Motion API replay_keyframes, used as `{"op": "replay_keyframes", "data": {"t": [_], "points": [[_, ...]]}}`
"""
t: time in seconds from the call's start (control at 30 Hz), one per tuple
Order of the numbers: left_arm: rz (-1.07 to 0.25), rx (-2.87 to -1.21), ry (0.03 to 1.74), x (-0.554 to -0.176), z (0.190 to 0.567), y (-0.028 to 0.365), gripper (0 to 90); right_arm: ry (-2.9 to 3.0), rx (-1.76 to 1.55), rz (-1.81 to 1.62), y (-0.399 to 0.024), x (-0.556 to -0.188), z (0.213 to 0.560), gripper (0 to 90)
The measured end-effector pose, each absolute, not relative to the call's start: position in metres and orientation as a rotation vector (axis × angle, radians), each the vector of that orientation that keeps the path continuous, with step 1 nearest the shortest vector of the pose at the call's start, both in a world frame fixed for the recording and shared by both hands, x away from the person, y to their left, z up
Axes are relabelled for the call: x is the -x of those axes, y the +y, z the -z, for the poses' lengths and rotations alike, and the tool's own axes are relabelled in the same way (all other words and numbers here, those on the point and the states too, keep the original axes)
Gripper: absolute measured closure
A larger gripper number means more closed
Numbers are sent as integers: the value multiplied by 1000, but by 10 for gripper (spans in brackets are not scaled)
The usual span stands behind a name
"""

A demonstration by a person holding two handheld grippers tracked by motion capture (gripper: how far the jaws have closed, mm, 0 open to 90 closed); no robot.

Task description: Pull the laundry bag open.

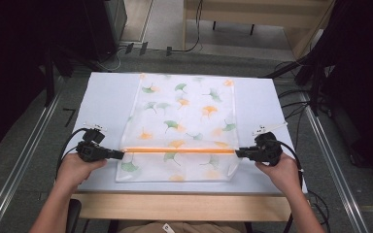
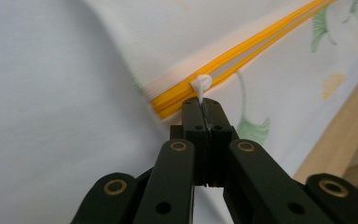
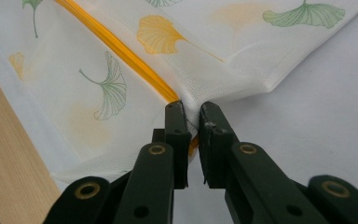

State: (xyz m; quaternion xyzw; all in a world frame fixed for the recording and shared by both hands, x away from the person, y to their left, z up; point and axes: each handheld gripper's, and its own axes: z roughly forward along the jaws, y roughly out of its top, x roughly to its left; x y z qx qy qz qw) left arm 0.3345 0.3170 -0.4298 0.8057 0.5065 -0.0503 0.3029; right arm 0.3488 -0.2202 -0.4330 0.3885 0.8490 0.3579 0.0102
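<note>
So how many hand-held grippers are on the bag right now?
2. The left hand-held gripper is shut on the white zipper pull at the bag's left edge; the right hand-held gripper pinches the fabric at the zipper's right end.

We see a white mesh bag [image 1: 182, 128] with a pattern of green and orange ginkgo leaves. Its zipper [image 1: 179, 150] is bright orange-yellow, with a white pull tab [image 2: 200, 85]. The counter [image 1: 104, 104] is pale blue-white with a light wood edge. The jaws are black.

A pale blue-white table [image 1: 107, 97] with a wooden front edge carries a flat ginkgo-printed mesh bag [image 1: 184, 116].
</note>
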Motion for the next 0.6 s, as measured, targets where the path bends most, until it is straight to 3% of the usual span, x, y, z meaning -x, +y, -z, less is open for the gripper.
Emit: {"op": "replay_keyframes", "data": {"t": [0.6], "points": [[183,-2080,1345,-335,432,321,900,2651,-1255,-1074,-224,-357,442,843]]}}
